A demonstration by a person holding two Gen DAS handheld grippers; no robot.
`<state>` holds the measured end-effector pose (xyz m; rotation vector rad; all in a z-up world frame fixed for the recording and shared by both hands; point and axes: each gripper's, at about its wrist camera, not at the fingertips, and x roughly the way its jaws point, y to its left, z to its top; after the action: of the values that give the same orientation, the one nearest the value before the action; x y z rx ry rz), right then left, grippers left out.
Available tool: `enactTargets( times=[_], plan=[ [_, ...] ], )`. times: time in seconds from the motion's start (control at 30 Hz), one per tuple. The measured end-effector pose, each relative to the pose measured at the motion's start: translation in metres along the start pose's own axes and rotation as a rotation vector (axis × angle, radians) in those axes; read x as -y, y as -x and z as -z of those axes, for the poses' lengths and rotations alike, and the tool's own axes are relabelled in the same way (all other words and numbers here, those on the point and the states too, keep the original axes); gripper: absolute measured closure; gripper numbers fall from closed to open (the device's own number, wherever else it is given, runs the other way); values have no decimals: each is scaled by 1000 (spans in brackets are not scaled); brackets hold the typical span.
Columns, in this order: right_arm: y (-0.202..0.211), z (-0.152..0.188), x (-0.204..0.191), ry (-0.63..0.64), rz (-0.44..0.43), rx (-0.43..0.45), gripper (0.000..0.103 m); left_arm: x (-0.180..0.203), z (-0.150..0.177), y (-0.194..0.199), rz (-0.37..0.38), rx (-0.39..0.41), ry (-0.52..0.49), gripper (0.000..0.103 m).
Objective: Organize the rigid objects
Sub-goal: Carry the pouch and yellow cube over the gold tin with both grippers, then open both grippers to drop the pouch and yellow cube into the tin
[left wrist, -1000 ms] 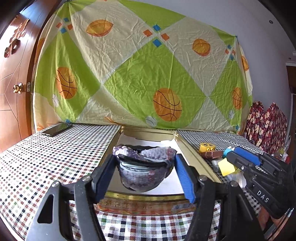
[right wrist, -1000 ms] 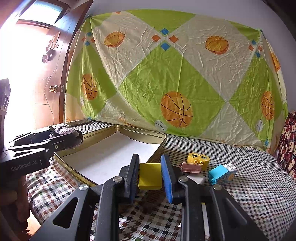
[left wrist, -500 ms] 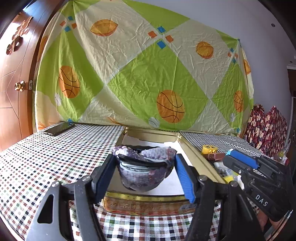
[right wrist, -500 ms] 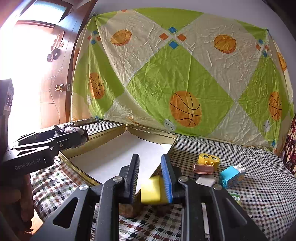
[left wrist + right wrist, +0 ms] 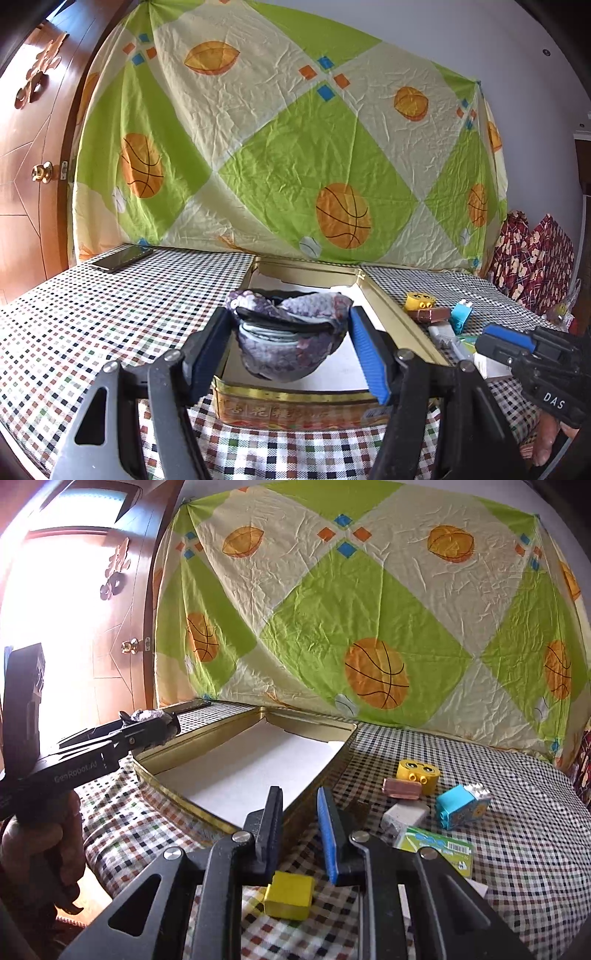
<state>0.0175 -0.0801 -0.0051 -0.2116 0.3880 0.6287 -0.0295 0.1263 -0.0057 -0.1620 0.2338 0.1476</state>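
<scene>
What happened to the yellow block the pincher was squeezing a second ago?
The right gripper let go of the yellow block; it now lies on the checkered tablecloth beneath the open fingers. The left gripper still holds the purple pouch over the gold tin.

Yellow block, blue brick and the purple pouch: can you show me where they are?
yellow block (image 5: 290,895): right wrist view, on its front face.
blue brick (image 5: 461,806): right wrist view, on its blue side.
purple pouch (image 5: 288,352): left wrist view, on its rounded front, between the fingers of the left hand-held gripper (image 5: 291,350).

Black left claw (image 5: 291,354) with blue ribbed pads, silver screws; bare-skinned hand (image 5: 44,853).
</scene>
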Motion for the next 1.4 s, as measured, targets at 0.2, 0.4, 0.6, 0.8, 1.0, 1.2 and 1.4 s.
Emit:
enactTargets(
  times=[0.2, 0.4, 0.6, 0.8, 1.0, 1.2, 1.4],
  plan=[
    [-12, 22, -4, -11, -9, -131, 69, 6, 2, 1, 8, -3, -8, 37],
    [-25, 34, -2, -31, -26, -198, 58, 4, 3, -1, 5, -13, -4, 37],
    [-16, 25, 3, -48, -20, -158, 71, 6, 1, -5, 7, -33, -14, 37],
    [-18, -24, 2, -16, -47, -88, 71, 9, -20, -19, 35, -65, -23, 37],
    [-68, -61, -2, -7, -99, -133, 71, 10, -43, -63, 59, -189, -24, 37],
    [-129, -76, 10, -71, -107, -227, 71, 5, -53, -110, 19, -334, -59, 37],
    [-165, -72, 12, -115, -64, -289, 71, -3, -52, -134, -17, -380, -75, 37]
  ],
)
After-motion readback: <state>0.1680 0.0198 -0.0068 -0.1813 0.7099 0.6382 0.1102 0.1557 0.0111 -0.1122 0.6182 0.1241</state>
